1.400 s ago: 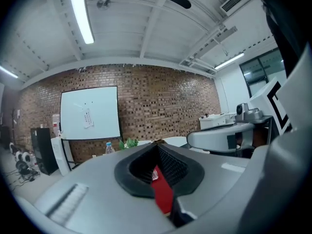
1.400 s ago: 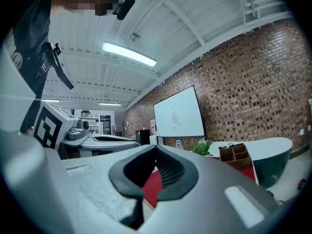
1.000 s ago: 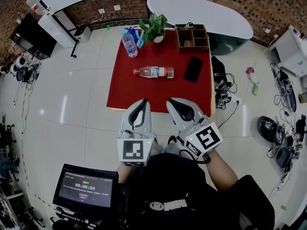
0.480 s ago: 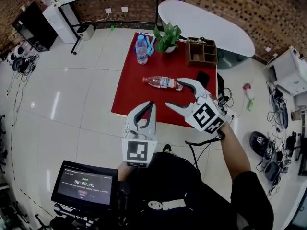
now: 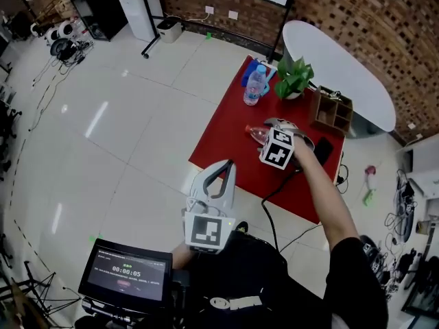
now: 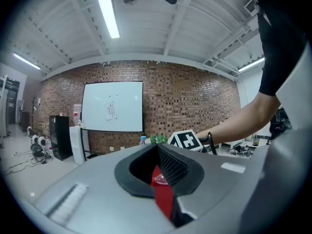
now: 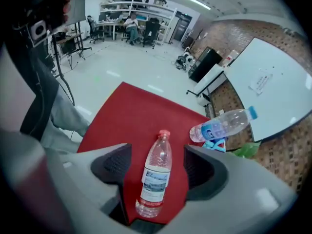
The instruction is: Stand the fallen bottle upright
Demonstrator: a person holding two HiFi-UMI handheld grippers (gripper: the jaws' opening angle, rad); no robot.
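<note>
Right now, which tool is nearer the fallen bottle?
Right. The right tool is over the fallen bottle, jaws opening around it without contact; the left tool is near the person, short of the red mat.

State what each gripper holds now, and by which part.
Nothing is held. The right gripper has its opening jaws either side of the lying bottle, level with its body, without touching it; the left gripper is shut and empty.

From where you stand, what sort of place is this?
Probably a lab or workshop: a whiteboard on a brick wall, desks with seated people at the far end, and cables strewn on the tiled floor.
</note>
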